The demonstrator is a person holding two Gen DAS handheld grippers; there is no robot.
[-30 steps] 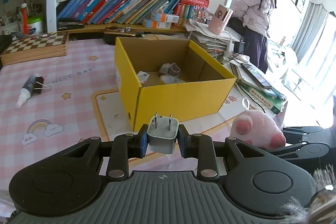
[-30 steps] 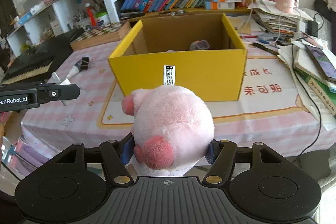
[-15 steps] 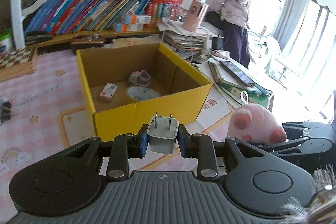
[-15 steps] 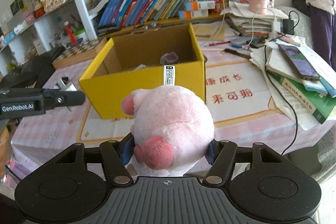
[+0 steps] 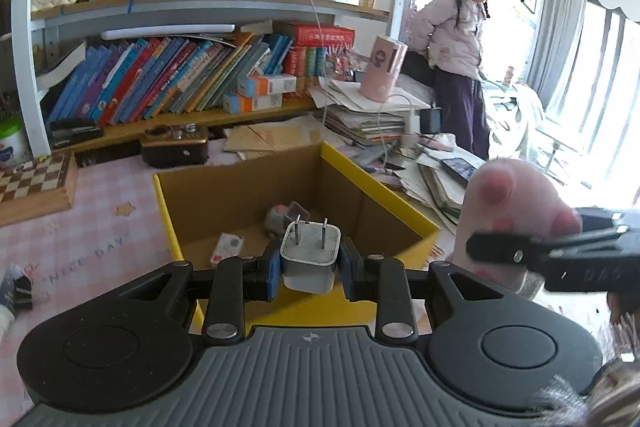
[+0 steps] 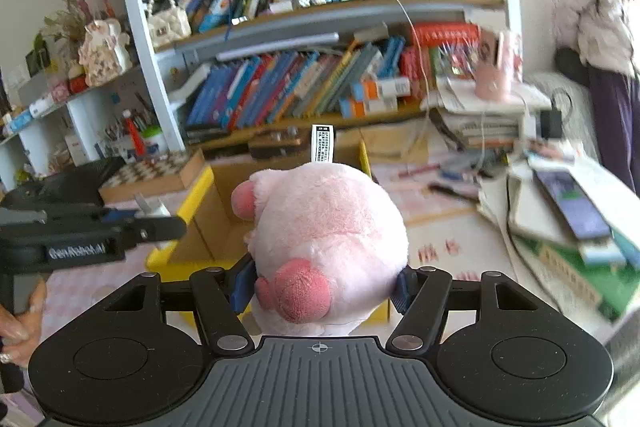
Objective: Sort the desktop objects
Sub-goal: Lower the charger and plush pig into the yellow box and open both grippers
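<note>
My left gripper point(image 5: 310, 269) is shut on a white two-prong charger plug point(image 5: 310, 259), held over the near wall of the open yellow cardboard box point(image 5: 384, 201). Inside the box lie a small white-and-red packet point(image 5: 227, 247) and a grey-pink item point(image 5: 280, 215). My right gripper point(image 6: 322, 285) is shut on a round pink plush toy point(image 6: 328, 227) with a white tag, in front of the yellow box point(image 6: 196, 195). The plush point(image 5: 508, 203) and right gripper also show at the right of the left wrist view; the left gripper point(image 6: 120, 223) shows at the left of the right wrist view.
A pink checked cloth point(image 5: 100, 227) covers the table. A chessboard box point(image 5: 36, 187) and a dark brown case point(image 5: 174, 147) stand behind the box. Stacked papers, books and a phone point(image 6: 572, 203) crowd the right side. Bookshelves point(image 5: 180, 79) line the back. A person point(image 5: 456, 55) stands at the far right.
Both grippers have moved forward and up toward the box with their loads. The box now looms closer, and the right gripper with the plush has come nearer in the left wrist view.
</note>
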